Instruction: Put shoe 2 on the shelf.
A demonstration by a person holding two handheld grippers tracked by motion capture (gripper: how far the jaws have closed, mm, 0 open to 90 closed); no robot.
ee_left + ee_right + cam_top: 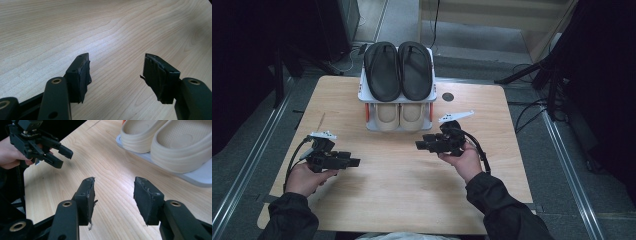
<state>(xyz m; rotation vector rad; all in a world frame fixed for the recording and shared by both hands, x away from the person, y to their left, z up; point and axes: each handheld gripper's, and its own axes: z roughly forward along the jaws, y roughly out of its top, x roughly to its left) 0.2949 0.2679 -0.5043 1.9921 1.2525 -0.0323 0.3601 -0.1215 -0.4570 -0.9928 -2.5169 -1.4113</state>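
A small white two-tier shoe rack (364,92) stands at the far middle of the wooden table (402,190). A pair of black flip-flops (398,69) lies on its top shelf, and a pair of cream slippers (401,116) (160,142) sits on its lower shelf. My left gripper (358,162) (116,71) hovers low over the table's left side, open, with bare wood between its jaws. My right gripper (419,145) (113,195) is just in front of the rack and right of centre, pointing left, open and holding nothing. The left gripper (63,157) is also in the right gripper view at upper left.
A dark round hole (448,97) marks the table right of the rack. Black stands and cables (552,85) crowd the floor at the right, and a metal rail (242,170) runs along the floor on the left. Bare wood stretches between the two grippers.
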